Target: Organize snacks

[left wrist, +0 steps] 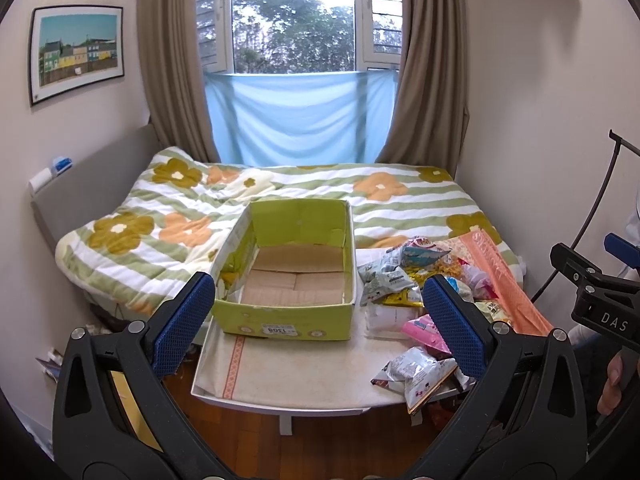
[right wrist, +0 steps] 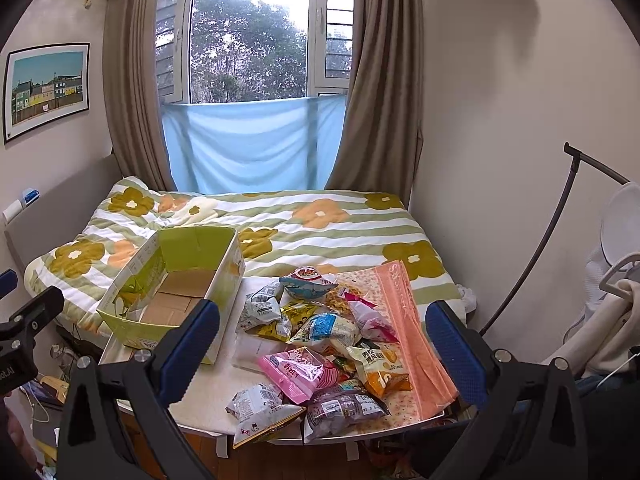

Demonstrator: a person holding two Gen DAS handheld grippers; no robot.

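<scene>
Left gripper point(left wrist: 318, 322): jaws wide apart, nothing between them. Through the gap, low centre of the left wrist view, sits the green cardboard box point(left wrist: 288, 276), open top, bare brown floor inside, on the left part of the small white table point(left wrist: 288, 372). Nothing stands between jaws and box.

Right gripper point(right wrist: 322, 348): jaws likewise spread, holding nothing. Framed between them, the heap of snack packets point(right wrist: 320, 336) on the right part of the table. Pink packet point(right wrist: 298, 370) near the front; silver packet point(right wrist: 260, 406) and purple packet point(right wrist: 344, 404) at the front edge, partly overhanging. Peach bag point(right wrist: 404, 332) lies along the heap's right side, touching it.

Surroundings: bed with flowered quilt point(left wrist: 360, 200) directly behind the table. Window with brown curtains point(left wrist: 432, 80) at top centre, blue cloth point(left wrist: 300, 120) across its lower part. Framed picture point(left wrist: 76, 52) upper left. At the right edge of the left wrist view, the other gripper with a hand point(left wrist: 612, 384) on it. Black curved stand point(right wrist: 560, 248) at the right of the right wrist view.
</scene>
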